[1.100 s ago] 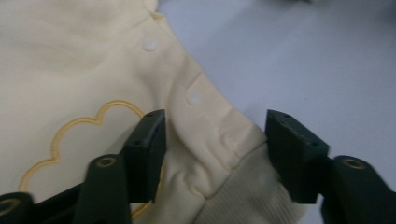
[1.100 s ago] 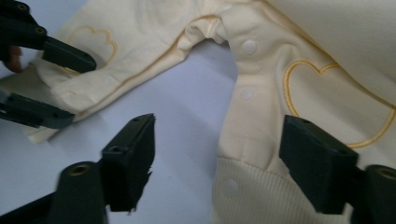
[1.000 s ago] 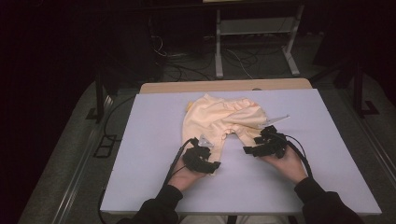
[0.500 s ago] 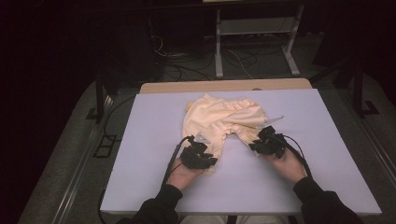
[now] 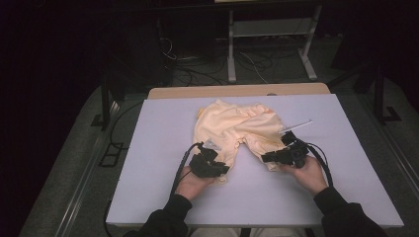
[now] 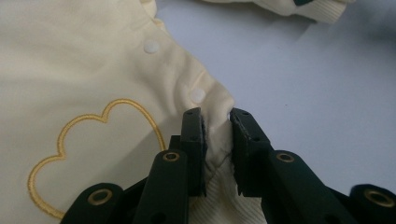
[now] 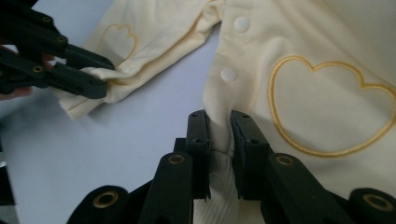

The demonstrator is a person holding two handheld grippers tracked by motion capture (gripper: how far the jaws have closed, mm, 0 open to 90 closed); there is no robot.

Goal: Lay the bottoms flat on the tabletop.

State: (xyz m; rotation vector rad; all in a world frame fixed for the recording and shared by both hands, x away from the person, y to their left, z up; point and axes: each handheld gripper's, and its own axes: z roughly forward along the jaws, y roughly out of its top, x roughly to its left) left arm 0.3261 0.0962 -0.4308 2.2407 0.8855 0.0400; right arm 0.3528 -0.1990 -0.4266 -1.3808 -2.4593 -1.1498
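A pale yellow baby garment (image 5: 232, 126) with two short legs lies flat on the white table (image 5: 158, 148). It has white snaps (image 7: 241, 23) and gold embroidered outlines (image 7: 327, 107). My left gripper (image 5: 223, 170) is shut on the ribbed end of the near-left leg (image 6: 217, 135), and its jaws have just been closing on the cloth. My right gripper (image 5: 267, 159) is shut on the end of the near-right leg (image 7: 219, 140), its jaws likewise just closing with cloth between them. In the right gripper view the left gripper (image 7: 103, 77) pinches the other leg.
A thin white stick (image 5: 296, 126) lies on the table just beyond my right gripper. A wooden strip (image 5: 237, 91) runs along the table's far edge. Behind it are a metal frame (image 5: 269, 34) and floor cables (image 5: 192, 64).
Both hands have stayed nearly in place at the garment's leg ends. The two grippers have drawn in onto the cloth there.
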